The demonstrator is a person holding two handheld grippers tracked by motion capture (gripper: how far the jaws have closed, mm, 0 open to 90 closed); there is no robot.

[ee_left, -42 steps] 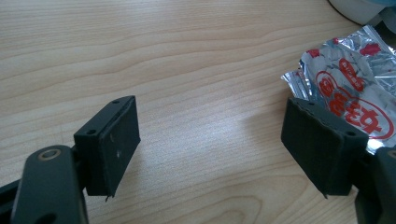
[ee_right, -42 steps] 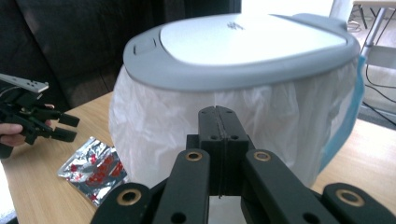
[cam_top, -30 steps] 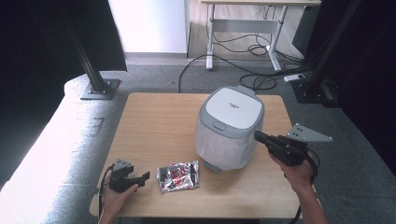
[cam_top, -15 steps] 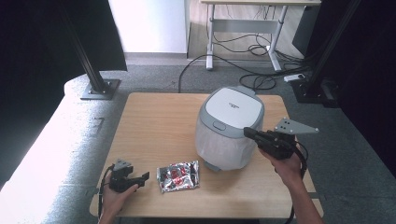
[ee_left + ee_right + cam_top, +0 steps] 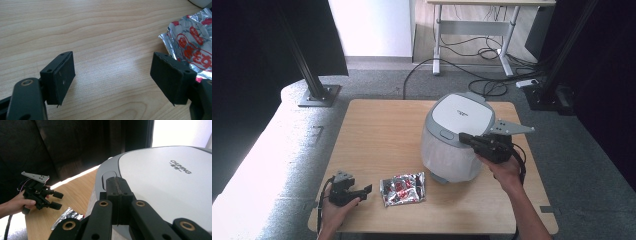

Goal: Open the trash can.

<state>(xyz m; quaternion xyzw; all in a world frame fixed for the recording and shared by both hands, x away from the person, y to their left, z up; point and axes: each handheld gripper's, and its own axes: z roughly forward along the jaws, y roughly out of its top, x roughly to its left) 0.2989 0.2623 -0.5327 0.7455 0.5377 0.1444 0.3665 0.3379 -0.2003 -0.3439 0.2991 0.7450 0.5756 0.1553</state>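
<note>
One closed right gripper (image 5: 465,138) is what we bring to the white-and-grey rounded rice cooker (image 5: 458,135) at the table's middle; we should aim its paired tips squarely at the oval lid button (image 5: 106,178) and press gently. Our left gripper (image 5: 362,190) rests open beside the crinkled silver foil packet (image 5: 402,188).

The rice cooker (image 5: 457,137) is standing on the desk (image 5: 382,135), right of the desk's middle. The foil packet (image 5: 403,188) is lying flat on the desk to the front left of the cooker, near its base but apart from it. The left gripper (image 5: 362,190) is sitting farther left of the cooker, just beyond the packet, near the desk's front edge, its jaws pointing toward the packet. The right gripper (image 5: 466,139) is hovering at the cooker's right side, its jaws lying over the lid's front edge, beside the lid button (image 5: 107,176).
</note>
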